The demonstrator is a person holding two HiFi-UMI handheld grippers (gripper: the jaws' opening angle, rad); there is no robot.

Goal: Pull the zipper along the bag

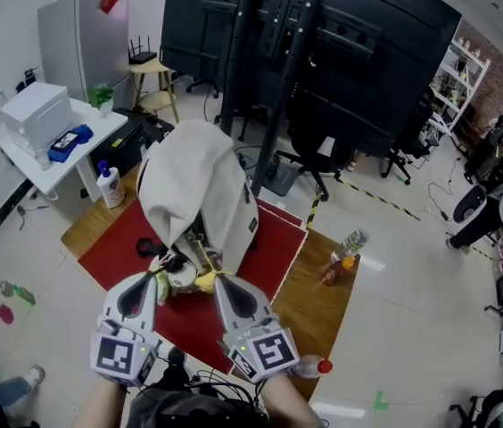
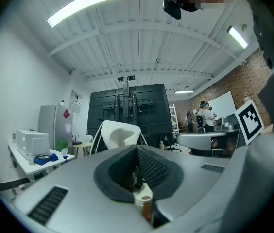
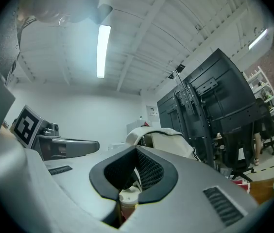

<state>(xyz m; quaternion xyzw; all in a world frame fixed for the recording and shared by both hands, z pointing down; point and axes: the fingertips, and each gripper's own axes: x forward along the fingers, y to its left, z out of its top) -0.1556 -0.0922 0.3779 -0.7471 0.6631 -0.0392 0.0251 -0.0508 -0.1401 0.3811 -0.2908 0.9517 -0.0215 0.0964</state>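
Zipping is seemingly not yet happening: left claw and right claw, both pinched together on nothing, are hovering near the cream bag standing on the worktop's red mat.

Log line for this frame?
bag on red mat | left gripper, right gripper at its near end | jaws together | grip unclear

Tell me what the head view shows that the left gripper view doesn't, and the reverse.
Head view only: the red mat on the wooden surface, and a clear plastic bottle at its edge. Left gripper view only: the ribbed white ceiling and a whiteboard. Both: the white fabric bag, the black metal rack behind it and the white box.
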